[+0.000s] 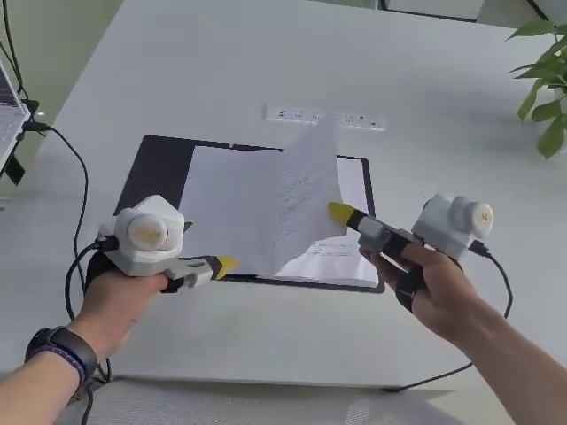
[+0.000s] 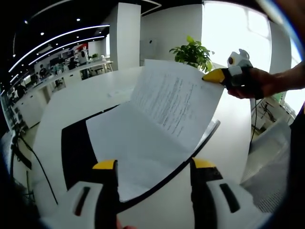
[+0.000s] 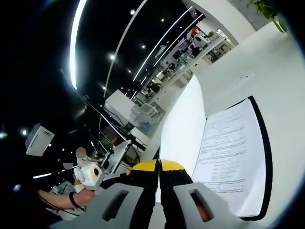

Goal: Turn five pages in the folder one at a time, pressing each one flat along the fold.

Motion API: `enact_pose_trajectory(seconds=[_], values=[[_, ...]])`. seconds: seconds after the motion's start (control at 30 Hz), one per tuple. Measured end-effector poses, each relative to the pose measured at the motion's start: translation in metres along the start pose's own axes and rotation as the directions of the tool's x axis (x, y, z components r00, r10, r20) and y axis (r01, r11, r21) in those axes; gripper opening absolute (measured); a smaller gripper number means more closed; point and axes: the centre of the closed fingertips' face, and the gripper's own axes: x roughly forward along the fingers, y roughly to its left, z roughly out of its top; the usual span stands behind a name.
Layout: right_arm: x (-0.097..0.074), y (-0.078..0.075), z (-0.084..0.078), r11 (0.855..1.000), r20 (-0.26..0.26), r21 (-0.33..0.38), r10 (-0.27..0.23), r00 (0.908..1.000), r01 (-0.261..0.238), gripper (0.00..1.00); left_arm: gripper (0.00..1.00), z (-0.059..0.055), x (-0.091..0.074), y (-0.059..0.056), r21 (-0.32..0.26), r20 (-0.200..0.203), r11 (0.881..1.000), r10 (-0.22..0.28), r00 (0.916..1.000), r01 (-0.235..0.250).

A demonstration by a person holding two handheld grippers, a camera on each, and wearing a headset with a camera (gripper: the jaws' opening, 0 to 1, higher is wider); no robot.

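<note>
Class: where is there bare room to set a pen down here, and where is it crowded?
Free: the table beyond the power strip, and between the folder and the plant. Crowded: the folder's near edge, with the left gripper and the right gripper pinching the lifted page.

A white power strip (image 1: 325, 117) lies flat on the white table (image 1: 221, 62). A leafy green plant (image 1: 542, 84) stands at the right edge. A laptop (image 1: 7, 111) sits far left, with 1 black cable (image 1: 80, 177) trailing across the tabletop beside it.
</note>
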Motion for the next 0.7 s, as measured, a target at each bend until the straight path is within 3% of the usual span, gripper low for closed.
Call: enact_pose_trajectory(seconds=[0.27, 0.47, 0.7], values=[[0.032, 0.028, -0.009, 0.998, -0.043, -0.030, 0.056, 0.9975, -0.057, 0.00, 0.63, -0.002, -0.012, 0.008, -0.017, 0.014, 1.000, 0.010, 0.9998, -0.010], [0.054, 0.040, -0.022, 0.996, -0.080, -0.032, 0.082, 0.9934, -0.085, 0.00, 0.64, -0.003, -0.028, 0.010, -0.040, 0.026, 0.999, 0.023, 0.9994, -0.022], [0.078, 0.042, -0.039, 0.996, -0.130, -0.026, 0.082, 0.9882, -0.086, 0.00, 0.64, -0.013, -0.042, 0.019, -0.068, 0.026, 0.996, 0.053, 0.9983, -0.051]])
